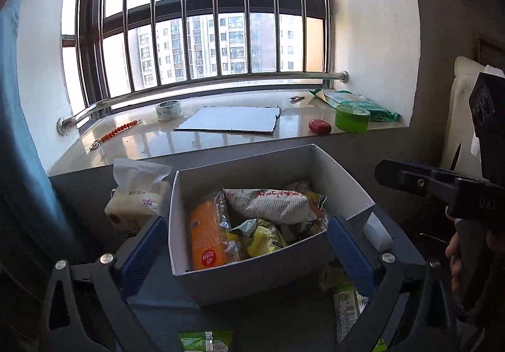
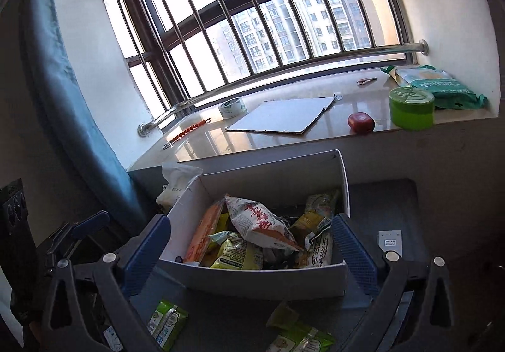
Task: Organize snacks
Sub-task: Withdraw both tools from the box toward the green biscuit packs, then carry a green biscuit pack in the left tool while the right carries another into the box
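A white cardboard box [image 1: 344, 172] stands on a dark grey table, with several snack packs in it: an orange pack [image 1: 205, 235], a white pack with red writing [image 1: 271, 203] and yellow-green packs [image 1: 262, 237]. The box also shows in the right wrist view [image 2: 268, 279], with the white pack [image 2: 262, 222] on top. My left gripper [image 1: 246, 251] is open and empty, its blue pads either side of the box's near wall. My right gripper [image 2: 249, 252] is open and empty in front of the box. Green snack packs lie loose on the table near me [image 2: 165, 317] [image 2: 300, 337] [image 1: 347, 304].
A tissue pack [image 1: 135, 197] stands left of the box. Behind is a window sill [image 1: 221, 140] with a tape roll [image 1: 169, 109], a cardboard sheet [image 1: 230, 120], a red object [image 1: 320, 126], a green tub [image 1: 352, 117] and a green bag [image 1: 363, 104]. A small white device [image 2: 389, 240] lies right of the box.
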Demonstrator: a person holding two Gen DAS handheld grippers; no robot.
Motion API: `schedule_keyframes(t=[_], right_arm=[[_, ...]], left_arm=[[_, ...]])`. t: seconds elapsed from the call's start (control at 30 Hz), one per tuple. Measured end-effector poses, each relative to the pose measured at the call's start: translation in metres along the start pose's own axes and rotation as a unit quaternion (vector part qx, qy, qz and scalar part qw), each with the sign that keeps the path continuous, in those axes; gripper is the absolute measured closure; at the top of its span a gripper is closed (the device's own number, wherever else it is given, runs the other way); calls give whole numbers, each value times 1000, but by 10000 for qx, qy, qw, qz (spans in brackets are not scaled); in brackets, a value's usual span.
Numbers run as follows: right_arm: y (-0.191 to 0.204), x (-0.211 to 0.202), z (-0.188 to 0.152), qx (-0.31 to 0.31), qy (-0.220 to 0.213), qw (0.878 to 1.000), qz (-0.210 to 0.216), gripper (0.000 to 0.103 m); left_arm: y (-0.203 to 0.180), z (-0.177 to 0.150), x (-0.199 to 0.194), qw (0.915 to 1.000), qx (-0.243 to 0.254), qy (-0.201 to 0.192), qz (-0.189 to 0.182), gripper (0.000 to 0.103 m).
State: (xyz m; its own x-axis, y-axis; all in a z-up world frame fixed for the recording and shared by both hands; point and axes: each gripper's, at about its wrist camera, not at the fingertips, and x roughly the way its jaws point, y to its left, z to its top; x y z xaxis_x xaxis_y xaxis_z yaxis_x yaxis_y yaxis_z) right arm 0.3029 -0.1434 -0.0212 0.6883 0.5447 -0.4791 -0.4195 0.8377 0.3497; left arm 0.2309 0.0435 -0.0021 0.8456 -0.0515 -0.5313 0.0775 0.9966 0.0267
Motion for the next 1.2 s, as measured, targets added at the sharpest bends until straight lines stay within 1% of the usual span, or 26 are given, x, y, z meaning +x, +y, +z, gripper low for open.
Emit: schedule_keyframes(t=[0.07,0.1,0.17,0.33,0.4,0.47,0.53,0.6,0.73,0.87,0.93,1.0,1.1,1.13,1.17,1.2], right_arm=[[6,-16,-21,-183,54,9998,-25,0],[8,-22,-32,-265,111,9996,-7,0],[8,-34,-56,-344,210,9992,85,0],[1,-60,-116,-42,363,9993,96,0],[-1,-65,-139,47,486,9988,1,0],[-4,-69,-159,174,608,9980,-39,0],[-5,-70,-173,256,749,9968,-64,0],[-2,-64,-180,166,879,9959,-152,0],[2,-43,-182,146,1119,9923,-515,0],[6,-2,-176,-47,1488,9827,-1099,0],[9,21,-175,-204,1679,9772,-1284,0],[11,38,-173,-299,1679,9742,-1481,0],[11,57,-173,-467,1817,9656,-1802,0],[11,61,-174,-494,1888,9635,-1830,8],[9,63,-177,-482,1971,9611,-1872,22],[10,65,-179,-552,2009,9578,-1978,22]], left_arm=[[-2,-18,-15,10000,-34,47,-32,0],[-4,-28,-22,9999,-37,48,-80,0],[-8,-49,-32,9999,-55,138,-60,0],[-14,-107,-56,9989,-325,279,-172,0],[-13,-127,-61,9977,-526,393,-192,0],[-14,-142,-67,9966,-640,455,-254,0],[-13,-151,-73,9963,-710,448,-167,0],[-11,-159,-76,9959,-741,485,-170,0],[3,-163,-78,9948,-870,522,-31,0],[21,-168,-77,9929,-1016,591,167,0],[29,-170,-75,9921,-1054,636,232,0],[37,-172,-71,9912,-1084,706,295,0],[44,-175,-65,9903,-1073,807,354,0],[46,-177,-61,9900,-1059,854,373,0],[47,-178,-58,9898,-1039,894,386,0],[48,-178,-54,9896,-1017,935,390,0]])
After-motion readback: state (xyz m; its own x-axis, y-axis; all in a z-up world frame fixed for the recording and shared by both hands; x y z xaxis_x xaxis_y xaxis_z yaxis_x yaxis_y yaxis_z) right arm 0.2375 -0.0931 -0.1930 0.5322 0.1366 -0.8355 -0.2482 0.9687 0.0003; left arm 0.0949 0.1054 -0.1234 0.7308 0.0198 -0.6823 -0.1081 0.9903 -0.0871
